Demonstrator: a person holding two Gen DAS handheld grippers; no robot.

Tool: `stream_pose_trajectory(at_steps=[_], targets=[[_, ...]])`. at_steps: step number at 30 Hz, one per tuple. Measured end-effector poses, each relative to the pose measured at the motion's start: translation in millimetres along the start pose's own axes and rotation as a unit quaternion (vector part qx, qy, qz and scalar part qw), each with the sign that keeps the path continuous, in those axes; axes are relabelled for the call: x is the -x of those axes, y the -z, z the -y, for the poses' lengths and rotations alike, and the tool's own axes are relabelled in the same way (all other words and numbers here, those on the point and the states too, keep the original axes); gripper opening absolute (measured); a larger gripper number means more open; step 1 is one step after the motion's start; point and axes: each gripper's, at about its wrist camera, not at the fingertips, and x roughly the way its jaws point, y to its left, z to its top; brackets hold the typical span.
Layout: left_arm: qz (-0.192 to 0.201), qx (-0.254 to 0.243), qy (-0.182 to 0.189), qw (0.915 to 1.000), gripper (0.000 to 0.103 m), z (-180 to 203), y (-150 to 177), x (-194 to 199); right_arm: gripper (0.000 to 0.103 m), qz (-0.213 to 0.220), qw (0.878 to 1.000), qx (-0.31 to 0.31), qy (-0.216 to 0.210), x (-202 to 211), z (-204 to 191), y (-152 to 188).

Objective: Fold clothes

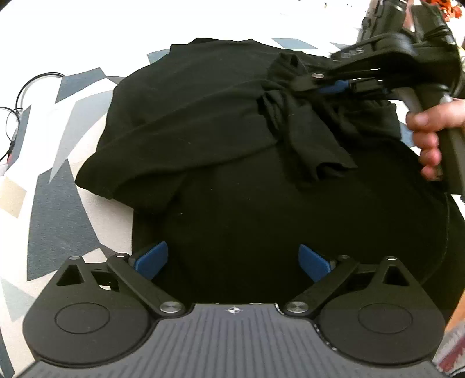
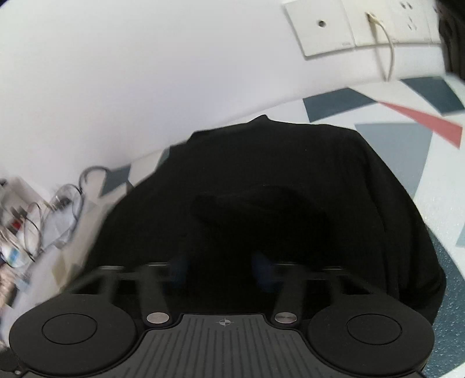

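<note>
Lying spread ahead of both tools, the black garment (image 1: 203,130) covers the patterned desk (image 1: 58,203), its right sleeve bunched and lifted. The right tool (image 1: 325,84), held in a hand (image 1: 427,136), pinches that sleeve fabric; the left tool (image 1: 232,261) hovers over the hem, fingers spread, gripping nothing. Judging from this, thin cloth could slip from the pinch or drag the layer beneath, spoiling the fold. Cables (image 1: 17,116) lie left of the left tool; a wall (image 2: 145,72) with sockets (image 2: 363,26) rises just beyond the collar, limiting forward room.
</note>
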Motion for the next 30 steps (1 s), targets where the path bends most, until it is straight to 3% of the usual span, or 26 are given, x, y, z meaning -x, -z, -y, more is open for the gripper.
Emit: stream_pose_trajectory(at_steps=[3,6,9,10,12,14,15,16,18,19,20,22,25,30], targets=[[-0.005,-0.002,-0.010,0.9999,0.103,2.1,-1.9,-2.3,0.005,0.037,0.997,-0.061,-0.017,17.3,21.5,-3.2],[-0.009,-0.003,-0.019,0.9998,0.103,4.2,-3.8,-4.7,0.005,0.104,0.989,-0.103,-0.022,55.3,42.7,-10.4],[-0.012,-0.002,-0.020,0.9997,0.103,4.0,-5.0,-5.7,0.005,0.198,0.972,-0.120,0.033,110.9,71.0,-28.5],[-0.013,0.001,-0.022,0.9997,0.103,4.2,-6.0,-6.4,0.005,0.238,0.961,-0.124,0.063,131.8,80.6,-34.9],[-0.015,0.007,-0.025,0.9996,0.103,4.9,-8.4,-8.0,0.005,0.326,0.926,-0.135,0.132,173.8,97.8,-45.1],[-0.018,0.013,-0.028,0.9994,0.103,5.3,-11.3,-9.6,0.005,0.406,0.884,-0.157,0.172,208.5,109.7,-49.2],[-0.019,0.016,-0.030,0.9992,0.103,5.3,-12.9,-10.5,0.005,0.420,0.873,-0.166,0.184,215.9,115.6,-50.7],[-0.020,0.017,-0.031,0.9992,0.103,5.3,-14.1,-11.3,0.009,0.409,0.875,-0.174,0.189,213.5,121.4,-51.7],[-0.019,0.020,-0.033,0.9991,0.103,5.6,-15.6,-12.7,0.030,0.389,0.880,-0.190,0.198,208.7,133.1,-53.8],[-0.019,0.021,-0.033,0.9990,0.103,5.7,-16.4,-13.4,0.052,0.363,0.886,-0.199,0.207,201.1,139.2,-53.8],[-0.018,0.023,-0.034,0.9990,0.103,4.6,-15.6,-13.4,0.064,0.321,0.897,-0.211,0.221,188.0,145.0,-51.6],[-0.015,0.025,-0.035,0.9990,0.103,4.4,-14.3,-13.0,0.063,0.249,0.911,-0.233,0.234,164.0,151.4,-38.7],[-0.009,0.026,-0.035,0.9990,0.103,4.0,-11.2,-10.9,0.063,0.191,0.932,-0.240,0.194,138.2,145.4,-10.4],[0.005,0.035,-0.042,0.9985,0.103,-1.8,-5.0,-7.4,0.061,0.120,0.976,-0.133,0.123,98.2,91.6,9.3]])
